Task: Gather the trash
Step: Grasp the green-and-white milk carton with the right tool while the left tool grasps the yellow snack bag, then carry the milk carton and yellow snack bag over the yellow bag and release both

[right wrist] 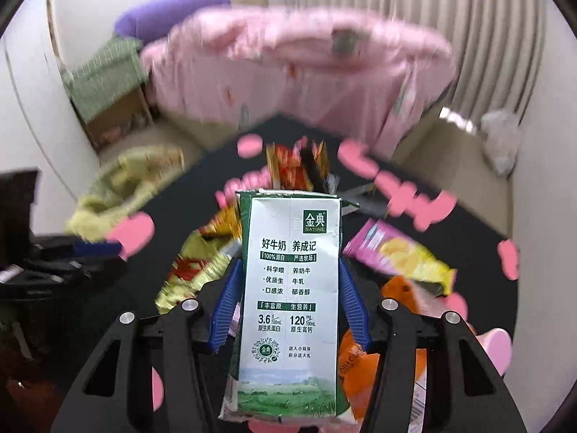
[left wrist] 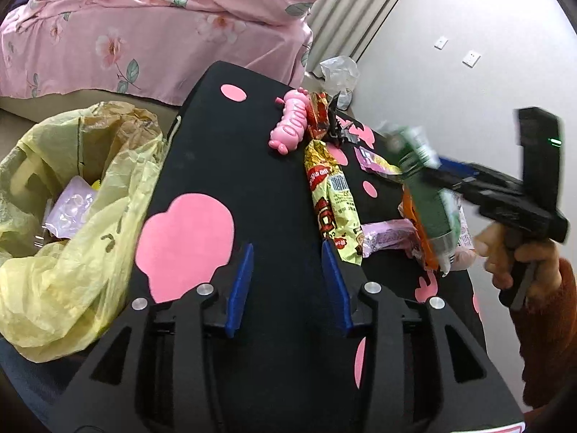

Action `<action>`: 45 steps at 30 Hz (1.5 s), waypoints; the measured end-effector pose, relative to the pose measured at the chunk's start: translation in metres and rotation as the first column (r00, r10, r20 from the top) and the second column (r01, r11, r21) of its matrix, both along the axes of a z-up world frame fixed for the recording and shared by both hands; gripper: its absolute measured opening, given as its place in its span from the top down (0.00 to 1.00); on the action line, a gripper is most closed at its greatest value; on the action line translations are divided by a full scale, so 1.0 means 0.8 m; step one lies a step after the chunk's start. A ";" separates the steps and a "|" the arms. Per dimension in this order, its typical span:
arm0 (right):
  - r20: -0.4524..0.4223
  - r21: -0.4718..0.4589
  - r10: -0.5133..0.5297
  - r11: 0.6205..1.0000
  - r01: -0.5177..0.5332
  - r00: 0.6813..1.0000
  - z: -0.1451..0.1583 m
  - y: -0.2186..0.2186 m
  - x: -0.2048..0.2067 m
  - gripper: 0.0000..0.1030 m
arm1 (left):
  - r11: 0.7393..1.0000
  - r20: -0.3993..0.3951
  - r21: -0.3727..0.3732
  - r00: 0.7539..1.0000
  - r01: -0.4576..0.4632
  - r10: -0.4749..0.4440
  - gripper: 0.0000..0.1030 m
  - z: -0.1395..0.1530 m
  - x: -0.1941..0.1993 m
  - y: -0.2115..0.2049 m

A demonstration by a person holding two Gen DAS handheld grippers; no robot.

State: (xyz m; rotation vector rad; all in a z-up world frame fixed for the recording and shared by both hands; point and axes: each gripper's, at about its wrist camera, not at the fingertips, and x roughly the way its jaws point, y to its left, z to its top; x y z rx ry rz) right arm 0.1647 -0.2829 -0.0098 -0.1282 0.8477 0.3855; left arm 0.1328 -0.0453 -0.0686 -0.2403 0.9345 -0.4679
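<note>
The surface (left wrist: 252, 166) is showing black with pink blotches. A green-and-white milk carton (right wrist: 292, 288) is sitting between blue claw fingers (right wrist: 351, 299). A pale yellow bag (left wrist: 72, 274), a pink toy (left wrist: 290, 126) and a pink floral bed cover (left wrist: 144, 36) are showing too.

Milk carton (right wrist: 288, 299) base cut off by the lower edge, hiding wrappers behind, bed (right wrist: 295, 68) motion-blurred, orange packet (left wrist: 420, 238) half covered.
</note>
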 end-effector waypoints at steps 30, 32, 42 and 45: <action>0.312 0.207 -0.264 0.956 0.206 0.913 0.015 -0.071 -0.163 0.51 | 0.996 -0.012 0.050 0.998 0.068 -0.067 0.84 0.001 0.100 -0.077; 0.289 0.210 -0.245 0.959 0.189 0.925 0.013 -0.068 -0.161 0.51 | 0.998 0.049 0.043 0.998 0.046 -0.048 0.84 0.022 0.078 -0.065; 0.130 0.081 -0.079 0.994 0.069 0.988 -0.050 -0.015 -0.169 0.51 | 0.999 0.114 0.037 0.993 -0.001 -0.003 0.84 0.055 -0.015 -0.005; 0.051 0.073 -0.077 0.995 0.073 0.996 -0.067 -0.013 -0.164 0.50 | 0.999 0.108 0.032 0.994 -0.017 0.013 0.84 0.048 -0.027 0.005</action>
